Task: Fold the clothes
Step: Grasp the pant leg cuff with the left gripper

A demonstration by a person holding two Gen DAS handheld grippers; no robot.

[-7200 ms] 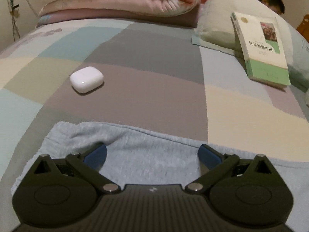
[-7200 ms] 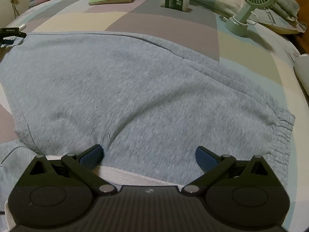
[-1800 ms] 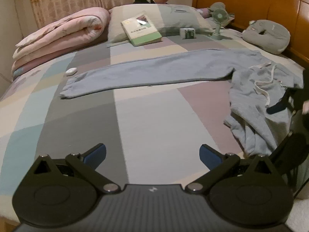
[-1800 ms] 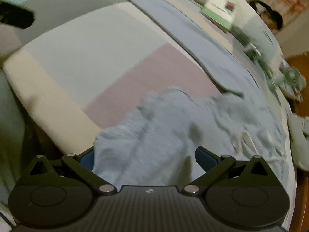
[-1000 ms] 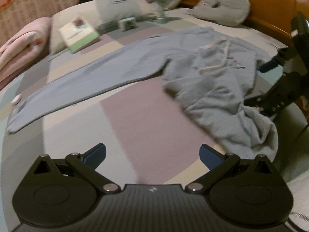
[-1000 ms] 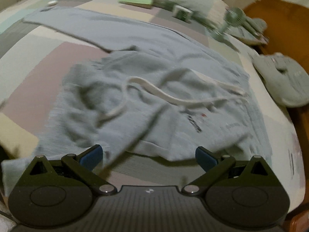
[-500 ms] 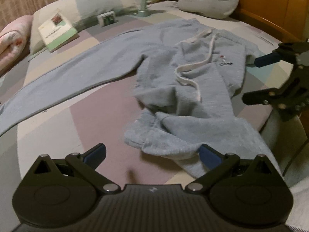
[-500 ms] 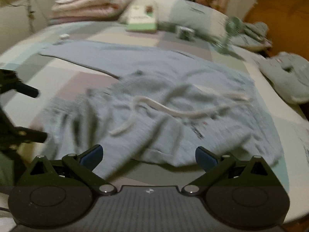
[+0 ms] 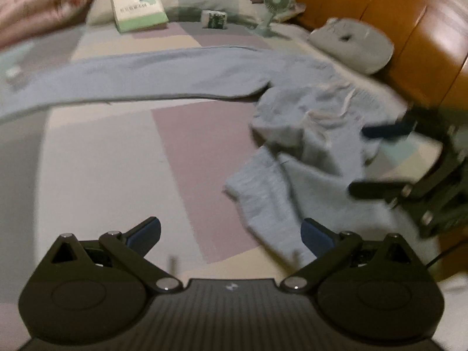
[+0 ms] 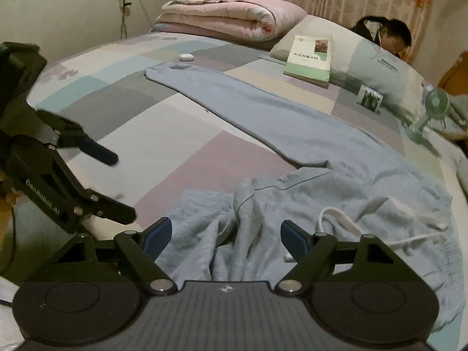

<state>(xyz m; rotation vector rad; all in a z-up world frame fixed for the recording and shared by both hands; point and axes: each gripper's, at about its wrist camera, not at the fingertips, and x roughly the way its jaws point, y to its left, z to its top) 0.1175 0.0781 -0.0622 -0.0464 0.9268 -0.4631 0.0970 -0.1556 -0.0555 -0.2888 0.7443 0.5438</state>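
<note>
Black tongs — blue pads, silver screws.

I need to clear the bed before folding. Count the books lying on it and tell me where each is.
1. A single green-and-white book leans on the pale pillow at the far side of the bed, beyond the sweatpants. More could be hidden behind the pillow or the rolled pink quilt.

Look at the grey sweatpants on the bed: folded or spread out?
Neither neatly: the sweatpants have one leg stretched flat across the bed, the other leg and waist bunched in a rumpled heap.
</note>
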